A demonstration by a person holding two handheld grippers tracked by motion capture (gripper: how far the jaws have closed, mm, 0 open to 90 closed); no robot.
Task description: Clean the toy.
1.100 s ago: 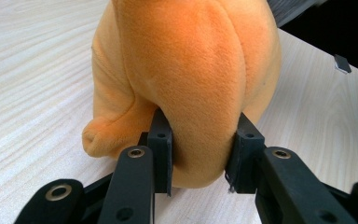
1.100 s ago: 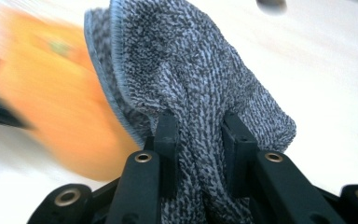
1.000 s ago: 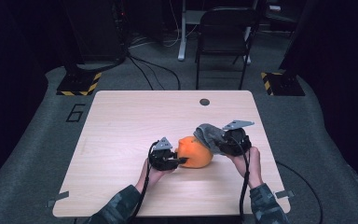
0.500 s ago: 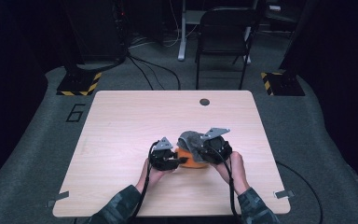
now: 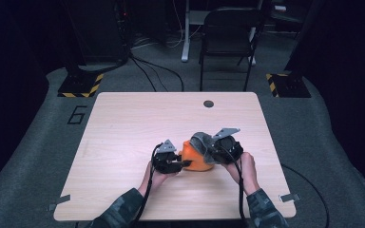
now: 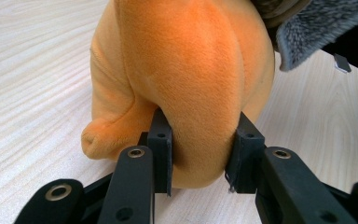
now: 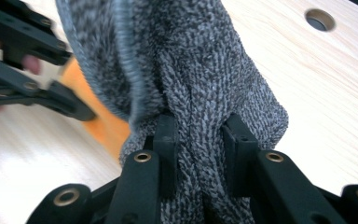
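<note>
An orange plush toy [image 5: 196, 159] sits on the wooden table [image 5: 138, 123] near the front middle. My left gripper [image 5: 180, 163] is shut on the toy's left side; in the left gripper view both pads press into the orange plush toy [image 6: 191, 70]. A grey knitted hat [image 5: 203, 142] hangs over the toy's right top. My right gripper [image 5: 214, 151] is shut on a bunched fold of the grey hat [image 7: 186, 84]. In the right gripper view the orange toy [image 7: 103, 122] shows under the hat, with the left gripper's black arms [image 7: 23, 70] behind it.
A round hole [image 5: 208, 103] lies in the table top near its far edge. Behind the table stand a black folding chair [image 5: 228, 38] and cables on grey carpet. Yellow-black striped floor plates [image 5: 81, 85] sit beyond both far corners.
My right gripper has carried the grey hat leftward, from beside the toy's right side onto its top. The left gripper has held still on the toy.
</note>
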